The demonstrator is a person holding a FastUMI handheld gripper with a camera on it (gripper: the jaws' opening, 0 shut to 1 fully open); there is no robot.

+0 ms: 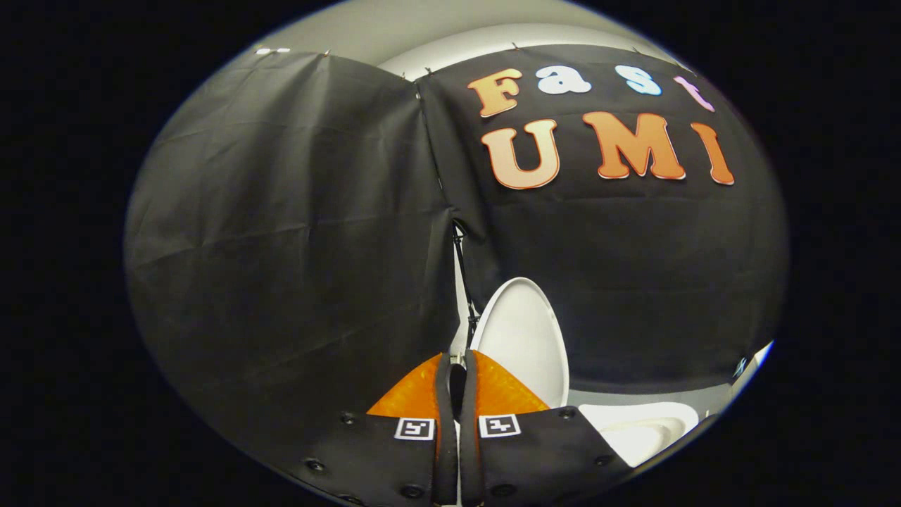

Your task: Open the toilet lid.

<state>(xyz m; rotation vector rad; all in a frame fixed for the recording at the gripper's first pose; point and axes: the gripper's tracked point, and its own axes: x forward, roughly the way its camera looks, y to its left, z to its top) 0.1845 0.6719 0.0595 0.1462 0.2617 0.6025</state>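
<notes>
I see the toilet lid (524,338) standing upright, long axis vertical, against the black cloth wall (295,232). My fingers (457,377) sit nearly closed (only 1 thin gap), gripping nothing, just before its left edge; the open bowl (640,429) lies right.

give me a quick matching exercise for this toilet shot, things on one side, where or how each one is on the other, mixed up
Things:
1. toilet lid
2. gripper
3. toilet bowl
4. black cloth

States:
A. hangs behind as the wall
B. raised upright, just beyond the fingers
C. low, beside the fingers, rim uncovered
D. orange fingers nearly together, nothing between them

Pairs: 1-B, 2-D, 3-C, 4-A
</notes>
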